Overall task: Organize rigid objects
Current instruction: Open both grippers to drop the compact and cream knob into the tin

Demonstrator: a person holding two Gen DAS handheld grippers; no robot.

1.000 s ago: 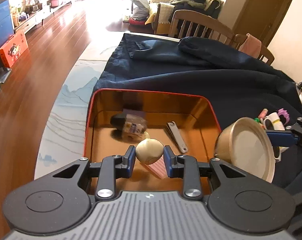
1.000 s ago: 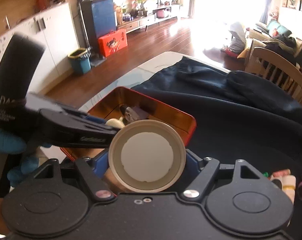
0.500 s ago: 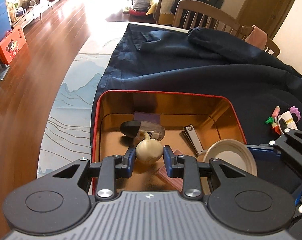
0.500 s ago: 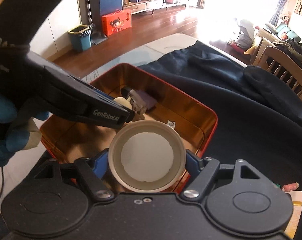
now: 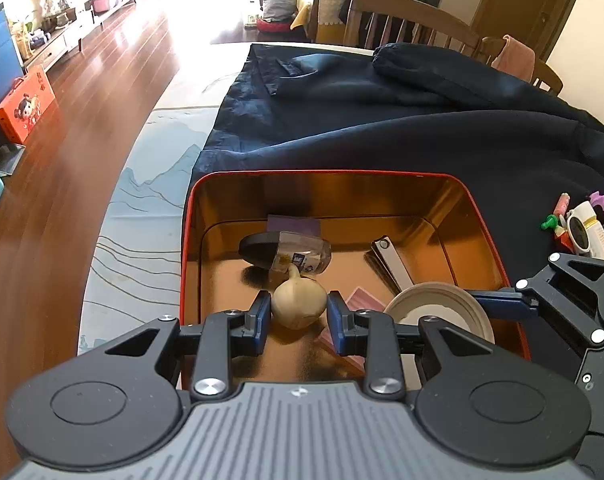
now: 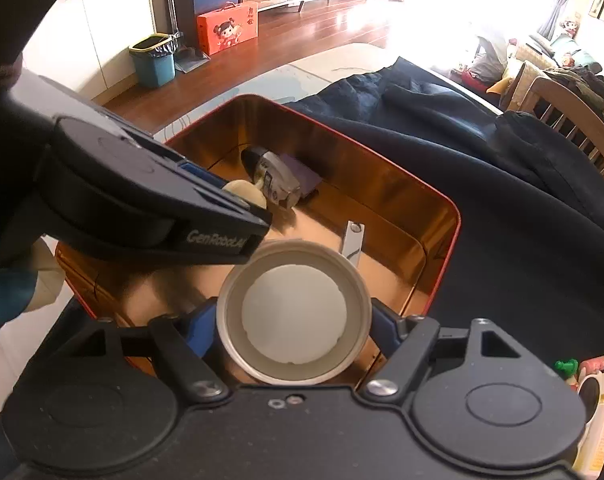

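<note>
- Left wrist view: blue pads of the left gripper (image 5: 299, 317) are clenched on a small beige gourd-shaped piece (image 5: 299, 305), its thin stem pointing away from the camera. The piece hangs inside a red-rimmed tin box (image 5: 189, 264) with a shiny golden interior.
- On the box floor lie a small clear bottle with a black cap (image 5: 284, 255), on its side just beyond the gourd piece, a purple flat item (image 5: 293, 224) behind the bottle, a metal nail clipper (image 5: 392, 263) to the right, and a pink card-like piece (image 5: 366, 300) partly hidden under the pads.
- At the right, the right gripper (image 5: 498, 304) reaches into the box with a round cream lid (image 5: 438, 312) that stands on edge, tilted.
- The box rests on a dark navy cloth (image 5: 382, 128); a cluster of small toys and tubes (image 5: 582, 228) lies on the cloth, outside the box's right wall.
- Right wrist view: the right gripper (image 6: 293, 320) grasps the round cream lid (image 6: 293, 312) by its rim, its open white inside facing the camera, above the near part of the tin box (image 6: 442, 264).
- The left gripper (image 6: 243, 196) crosses from the left, with the beige gourd piece (image 6: 245, 194) just visible between its tips, close to the bottle (image 6: 273, 178).
- The nail clipper (image 6: 352, 240) lies just beyond the lid.
- A gloved hand (image 6: 5, 292) shows at the left edge.
</note>
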